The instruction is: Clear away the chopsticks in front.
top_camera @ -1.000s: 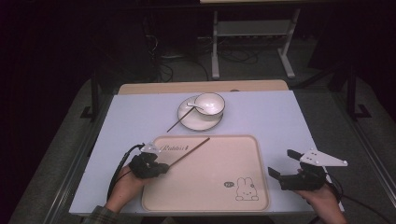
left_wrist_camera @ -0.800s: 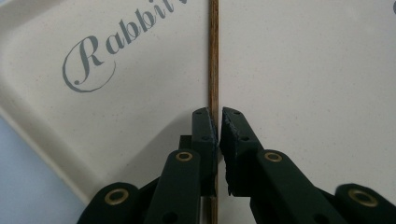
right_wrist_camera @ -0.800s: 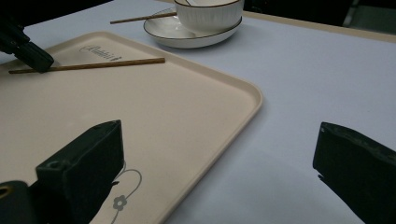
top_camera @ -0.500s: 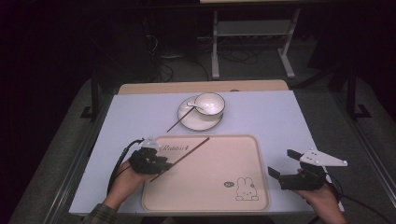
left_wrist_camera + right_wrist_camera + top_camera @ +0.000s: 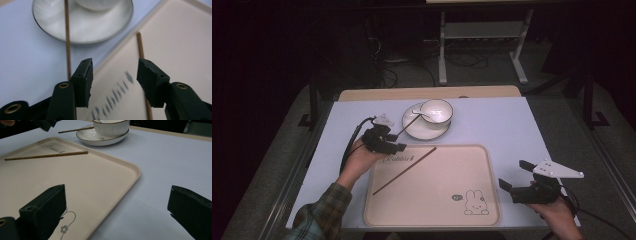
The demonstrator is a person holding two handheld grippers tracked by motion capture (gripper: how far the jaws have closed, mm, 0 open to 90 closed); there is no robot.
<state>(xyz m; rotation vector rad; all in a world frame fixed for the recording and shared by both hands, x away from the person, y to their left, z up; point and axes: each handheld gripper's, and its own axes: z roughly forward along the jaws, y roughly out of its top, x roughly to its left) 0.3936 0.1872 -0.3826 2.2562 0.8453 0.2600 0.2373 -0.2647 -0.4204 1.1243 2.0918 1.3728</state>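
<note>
Now your left tongs (image 5: 396,141) have just been opening, empty, leaving one chopstick (image 5: 404,170) across the tray (image 5: 484,165); right tongs (image 5: 516,175) wait wide; the second chopstick (image 5: 404,128) comes next.

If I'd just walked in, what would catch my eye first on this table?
Probably the big beige tray with a bunny printed in its near right corner and one brown chopstick lying slantwise across it. Behind it, a white bowl sits on a plate, a second chopstick leaning on the plate's rim. The left tool hangs open, holding nothing, at the tray's far left corner.
</note>
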